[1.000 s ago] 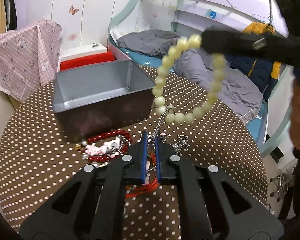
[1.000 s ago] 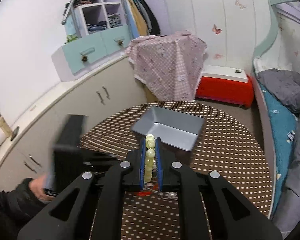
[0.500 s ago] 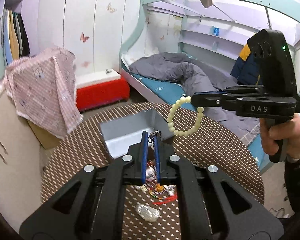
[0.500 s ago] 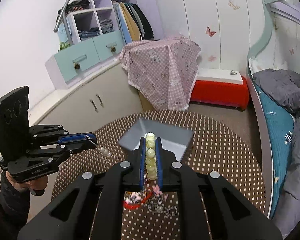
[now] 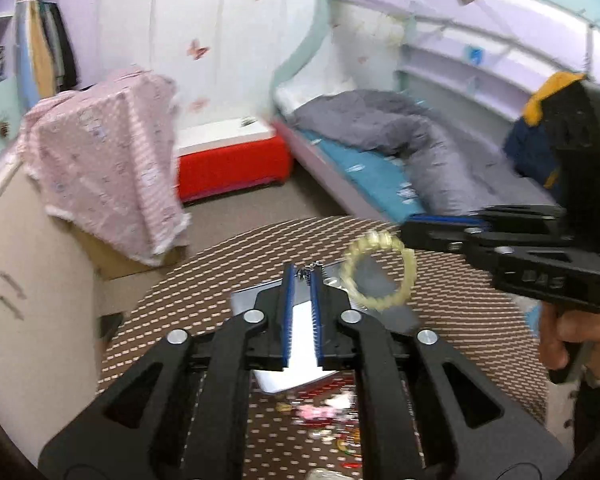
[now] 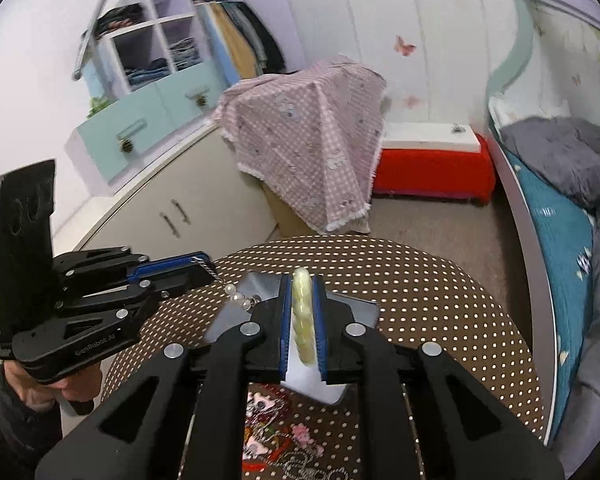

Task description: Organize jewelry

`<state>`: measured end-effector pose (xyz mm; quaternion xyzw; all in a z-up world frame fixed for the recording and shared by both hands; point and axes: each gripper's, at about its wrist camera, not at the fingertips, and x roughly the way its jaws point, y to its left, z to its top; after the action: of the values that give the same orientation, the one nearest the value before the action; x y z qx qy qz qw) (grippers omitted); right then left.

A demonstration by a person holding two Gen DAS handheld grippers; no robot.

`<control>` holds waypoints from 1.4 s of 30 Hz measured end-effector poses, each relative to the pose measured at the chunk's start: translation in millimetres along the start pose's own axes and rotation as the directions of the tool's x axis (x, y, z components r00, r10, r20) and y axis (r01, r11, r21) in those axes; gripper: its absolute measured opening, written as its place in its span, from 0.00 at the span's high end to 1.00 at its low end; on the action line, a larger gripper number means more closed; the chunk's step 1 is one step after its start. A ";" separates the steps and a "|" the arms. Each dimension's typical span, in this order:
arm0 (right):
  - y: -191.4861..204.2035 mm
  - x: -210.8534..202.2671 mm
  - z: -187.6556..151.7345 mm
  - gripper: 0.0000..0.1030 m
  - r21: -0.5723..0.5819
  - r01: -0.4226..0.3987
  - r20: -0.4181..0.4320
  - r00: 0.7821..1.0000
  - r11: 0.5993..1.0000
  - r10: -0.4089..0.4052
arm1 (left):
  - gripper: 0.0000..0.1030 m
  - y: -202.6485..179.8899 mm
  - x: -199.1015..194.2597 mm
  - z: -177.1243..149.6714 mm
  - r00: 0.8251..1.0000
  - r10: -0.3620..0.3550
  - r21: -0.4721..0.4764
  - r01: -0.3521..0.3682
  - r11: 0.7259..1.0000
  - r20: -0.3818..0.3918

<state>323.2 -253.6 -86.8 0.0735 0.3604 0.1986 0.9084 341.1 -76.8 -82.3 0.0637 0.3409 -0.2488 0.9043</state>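
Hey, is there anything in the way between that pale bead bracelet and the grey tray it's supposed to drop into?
Nothing visible. The pale bead bracelet sits between the right gripper fingers, whose jaws have just been opening, over the grey tray. The left gripper, also just opening, has a silver chain nearby, off to the side.

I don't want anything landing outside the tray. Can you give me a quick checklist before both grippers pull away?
1. Left gripper open: ok, jaws have just been opening, pearl chain between their tips.
2. Right gripper open: ok, jaws have just been opening, bead bracelet between them.
3. Both pieces over the grey tray: ok.
4. Chain free of the left jaws: cannot tell.
5. Table sorted: not ok, loose jewelry lies in front of the tray.
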 end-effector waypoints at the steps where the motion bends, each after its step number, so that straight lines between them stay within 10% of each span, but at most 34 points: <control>1: -3.4 -2.1 0.1 0.60 0.015 0.017 0.009 1.000 1.000 -0.017 | 0.45 2.9 0.6 -0.5 0.999 0.036 -0.020 -0.036 0.999 -0.003; 2: -5.9 -6.5 -1.2 0.35 0.026 0.033 0.029 0.999 0.999 -0.034 | 0.09 7.1 -3.3 -0.1 0.998 0.063 -0.039 -0.062 0.997 0.021; 6: -13.8 -32.3 -6.7 0.07 0.064 0.084 0.116 0.989 0.994 -0.091 | 0.06 11.3 -22.0 -4.7 0.990 0.120 -0.062 -0.115 0.991 0.076; 23: -6.9 -66.6 -10.8 0.07 0.095 0.089 0.183 0.978 0.992 -0.105 | 0.06 7.8 -42.5 -8.2 0.983 0.152 -0.070 -0.145 0.987 0.099; 30: -11.9 -55.2 -17.1 0.07 0.109 0.083 0.158 0.982 0.991 -0.100 | 0.06 4.6 6.1 3.7 0.983 0.160 -0.033 -0.163 0.986 -0.087; 34: -15.8 -52.0 -17.9 0.07 0.117 0.083 0.148 0.984 0.990 -0.100 | 0.06 3.0 60.7 5.1 0.907 0.206 0.046 -0.204 0.978 -0.368; 36: -17.2 -51.8 -18.0 0.07 0.117 0.080 0.148 0.984 0.990 -0.097 | 0.06 0.6 69.3 0.7 0.886 0.252 0.085 -0.238 0.968 -0.389; 42: -18.6 -48.4 -20.7 0.07 0.108 0.082 0.132 0.986 0.991 -0.097 | 0.06 12.3 45.9 -5.0 0.934 0.190 -0.032 -0.209 0.977 -0.302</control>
<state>282.7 -290.8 -76.8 0.1172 0.3097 0.1333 0.9341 373.8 -83.3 -116.5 0.1060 0.4725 -0.1322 0.8649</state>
